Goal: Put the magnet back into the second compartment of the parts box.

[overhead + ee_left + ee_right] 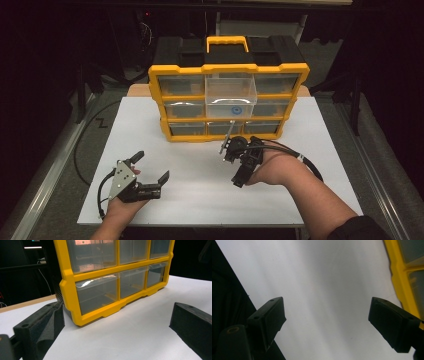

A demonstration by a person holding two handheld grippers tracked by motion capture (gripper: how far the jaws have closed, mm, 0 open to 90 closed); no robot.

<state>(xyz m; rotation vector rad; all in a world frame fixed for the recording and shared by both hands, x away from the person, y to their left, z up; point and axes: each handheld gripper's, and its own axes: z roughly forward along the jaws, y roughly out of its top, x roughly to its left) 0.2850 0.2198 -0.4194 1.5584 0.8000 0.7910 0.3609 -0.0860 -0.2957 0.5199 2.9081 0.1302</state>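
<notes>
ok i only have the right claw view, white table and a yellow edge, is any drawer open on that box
observer: Yes, the top middle drawer of the yellow drawer box is pulled out toward you.
operator: anything in it
observer: A small round blue thing shows at its clear front; I can't tell what it is.
operator: and where's the left claw
observer: The left claw is at the near left of the table, open and empty, apart from the box.
</notes>
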